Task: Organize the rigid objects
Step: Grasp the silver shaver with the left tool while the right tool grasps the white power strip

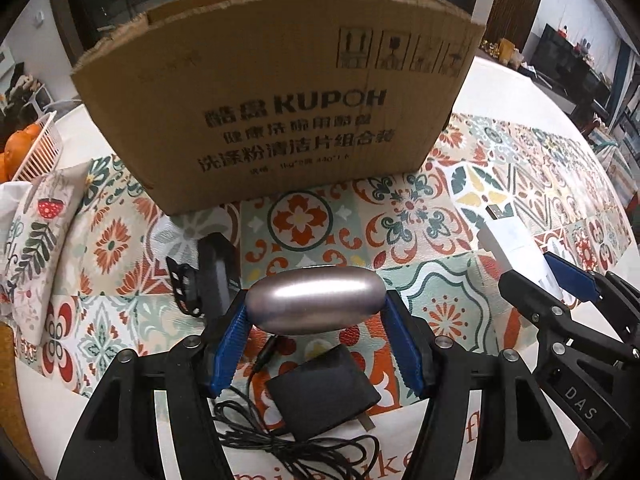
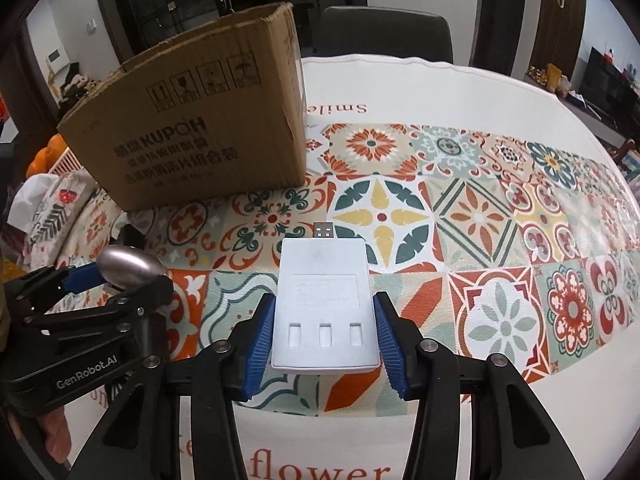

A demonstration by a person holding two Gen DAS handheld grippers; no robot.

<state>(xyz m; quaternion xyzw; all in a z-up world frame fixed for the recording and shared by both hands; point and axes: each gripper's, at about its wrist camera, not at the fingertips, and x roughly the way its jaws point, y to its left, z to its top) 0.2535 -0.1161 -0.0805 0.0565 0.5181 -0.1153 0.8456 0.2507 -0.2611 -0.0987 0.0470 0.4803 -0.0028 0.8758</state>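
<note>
Gripping across its long ends, the left gripper (image 1: 316, 320) pinches a smooth, slippery-looking metallic oval case (image 1: 315, 299) while the right gripper (image 2: 325, 332) clamps a rigid white plastic USB charger (image 2: 324, 300) at its flat sides, both at six o'clock from the open brown cardboard box (image 1: 276, 116).

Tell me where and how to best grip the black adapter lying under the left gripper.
Grip the black adapter across its two flat side faces, coming straight down from above. It lies flat and squarish; keep off the corner with the plug and the cable.
</note>
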